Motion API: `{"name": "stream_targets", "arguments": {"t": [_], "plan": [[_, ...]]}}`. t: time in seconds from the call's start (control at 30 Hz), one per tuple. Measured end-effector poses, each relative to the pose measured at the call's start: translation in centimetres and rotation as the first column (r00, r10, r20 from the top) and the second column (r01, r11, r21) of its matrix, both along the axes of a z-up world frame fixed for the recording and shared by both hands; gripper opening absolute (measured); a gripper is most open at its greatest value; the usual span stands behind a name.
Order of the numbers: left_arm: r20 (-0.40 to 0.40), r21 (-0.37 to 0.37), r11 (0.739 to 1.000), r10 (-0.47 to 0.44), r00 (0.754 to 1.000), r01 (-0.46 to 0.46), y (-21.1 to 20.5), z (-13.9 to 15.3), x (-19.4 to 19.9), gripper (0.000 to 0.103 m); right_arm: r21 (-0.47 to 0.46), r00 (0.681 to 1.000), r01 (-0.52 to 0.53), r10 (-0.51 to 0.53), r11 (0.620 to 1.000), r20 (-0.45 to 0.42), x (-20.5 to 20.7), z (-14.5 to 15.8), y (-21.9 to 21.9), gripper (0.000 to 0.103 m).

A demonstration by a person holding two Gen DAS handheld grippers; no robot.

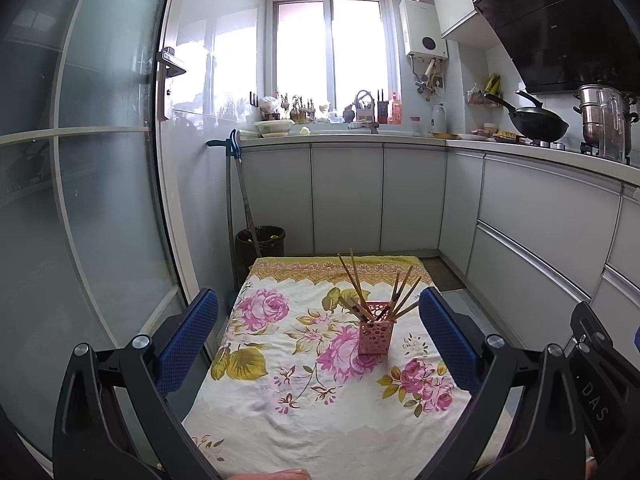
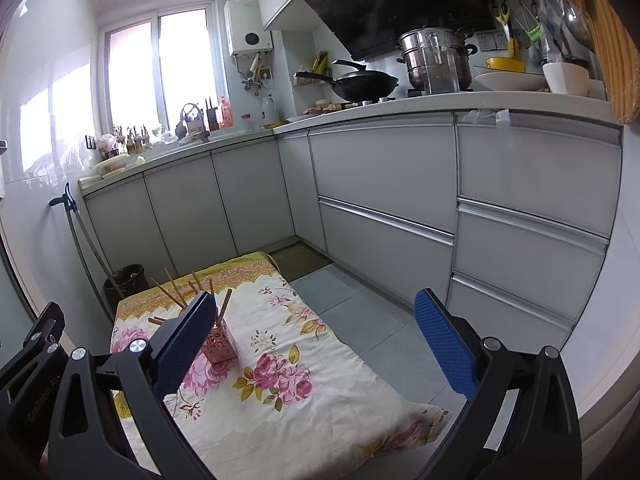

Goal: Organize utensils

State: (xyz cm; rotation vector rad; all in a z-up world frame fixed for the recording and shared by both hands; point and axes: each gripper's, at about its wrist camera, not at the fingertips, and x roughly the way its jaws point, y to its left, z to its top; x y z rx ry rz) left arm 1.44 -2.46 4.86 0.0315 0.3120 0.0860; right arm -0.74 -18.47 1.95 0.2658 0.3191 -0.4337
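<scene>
Kitchen cabinets wrap round a low table [image 1: 280,420] spread with a flowered cloth [image 1: 320,392], and both grippers are held above its near end.

Starting at the left gripper [image 1: 319,340], its blue fingers [image 1: 188,344] stand wide apart with nothing between them. Ahead of them, closer to the right finger than the left, a pink perforated holder [image 1: 375,328] stands upright on the cloth. The right gripper [image 2: 316,344] is likewise spread wide and empty; in its view the holder [image 2: 221,345] sits just beyond and partly behind its left finger, and past its right finger there is only tiled floor [image 2: 360,312] and drawer fronts.

Inside the holder a bunch of wooden chopsticks [image 1: 374,292] leans out in several directions. In the right wrist view two brown tips show beyond the left finger at cloth level; I cannot tell whether they are lying loose or belong to the bunch. Otherwise the cloth carries no stray utensils, so the sorting looks finished or nearly so, short of checking those tips.

Farther out, a dark bin [image 1: 260,244] stands past the table's far edge.
</scene>
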Motion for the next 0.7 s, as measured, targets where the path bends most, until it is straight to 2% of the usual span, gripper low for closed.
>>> {"name": "stream_targets", "arguments": {"t": [0.27, 0.4, 0.47, 0.7], "plan": [[0.020, -0.078, 0.996, -0.046, 0.999, 0.047, 1.2, 0.1, -0.2, 0.095, 0.008, 1.000, -0.002, 0.002, 1.000, -0.004, -0.2, -0.1, 0.1, 0.097], [0.046, -0.083, 0.994, -0.063, 0.997, 0.067, 1.2, 0.4, -0.5, 0.091, 0.017, 1.000, -0.005, 0.005, 1.000, -0.006, -0.2, -0.1, 0.1, 0.097], [0.041, -0.082, 0.994, -0.068, 0.997, 0.071, 1.2, 0.4, -0.5, 0.097, 0.016, 1.000, -0.004, 0.004, 1.000, -0.002, -0.3, 0.0, 0.1, 0.097], [0.002, -0.076, 0.995, -0.062, 0.998, 0.062, 1.2, 0.2, -0.1, 0.096, 0.021, 1.000, 0.001, -0.001, 1.000, 0.008, -0.7, 0.1, 0.0, 0.097]]}}
